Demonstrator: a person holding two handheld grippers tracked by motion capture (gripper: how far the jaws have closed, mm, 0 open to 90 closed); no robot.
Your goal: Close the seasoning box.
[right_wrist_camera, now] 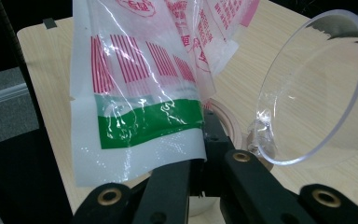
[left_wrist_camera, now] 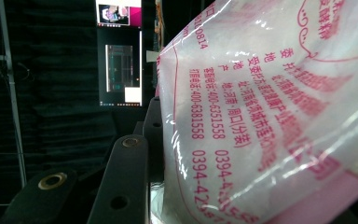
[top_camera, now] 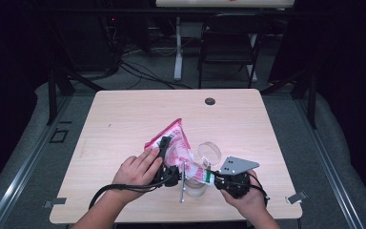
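Note:
A clear plastic bag point(top_camera: 175, 138) printed in pink and red hangs tilted above the table's near middle, stretched between both grippers. My left gripper point(top_camera: 164, 146) is shut on the bag's body; in the left gripper view the bag point(left_wrist_camera: 270, 116) presses against the one visible finger point(left_wrist_camera: 123, 182) and hides the other. My right gripper point(top_camera: 209, 177) is shut on the bag's lower end; in the right gripper view its jaws point(right_wrist_camera: 204, 144) pinch the white edge below the green band of the bag point(right_wrist_camera: 140, 116).
A clear plastic cup point(top_camera: 209, 151) point(right_wrist_camera: 317, 88) lies on its side just past the right gripper. A second clear round container point(top_camera: 194, 189) and a thin metal rod point(top_camera: 183, 183) stand under the bag. A folding chair point(top_camera: 228, 43) stands beyond the wooden table point(top_camera: 124, 119).

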